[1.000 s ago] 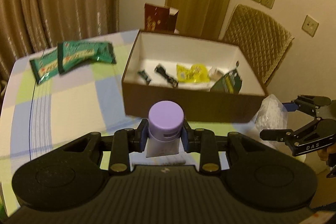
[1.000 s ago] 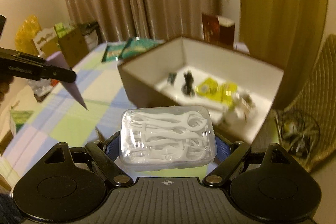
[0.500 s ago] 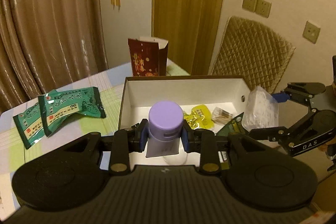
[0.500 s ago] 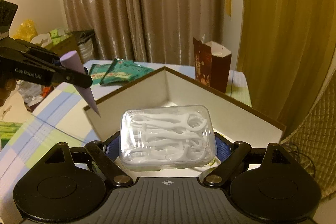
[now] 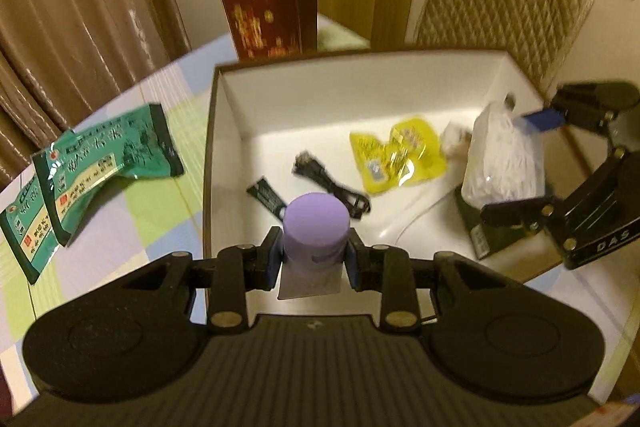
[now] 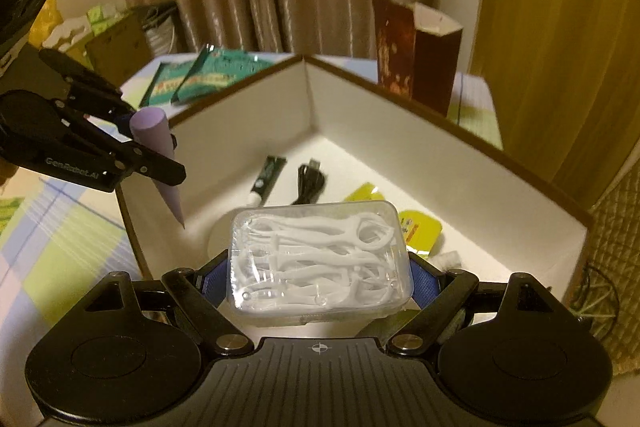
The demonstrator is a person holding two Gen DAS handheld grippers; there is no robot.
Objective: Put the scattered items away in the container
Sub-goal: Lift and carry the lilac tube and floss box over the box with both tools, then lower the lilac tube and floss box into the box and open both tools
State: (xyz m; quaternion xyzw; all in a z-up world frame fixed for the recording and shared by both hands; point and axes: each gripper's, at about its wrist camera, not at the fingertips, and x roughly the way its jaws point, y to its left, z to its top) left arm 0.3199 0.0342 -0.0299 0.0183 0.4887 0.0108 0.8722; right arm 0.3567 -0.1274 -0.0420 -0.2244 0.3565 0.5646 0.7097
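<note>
Lettering "GenRobot.AI" marks left gripper [image 6: 154, 147] pinching purple tube [image 6: 158, 151]; right gripper [image 6: 320, 277] clamps floss-pick box [image 6: 320, 255].

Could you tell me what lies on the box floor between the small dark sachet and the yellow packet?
A coiled black cable lies between the dark sachet and the yellow packet; the left wrist view shows it best.

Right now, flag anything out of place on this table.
Two green snack packets lie on the checked tablecloth, outside the open box. Nothing looks spilled or damaged.
</note>
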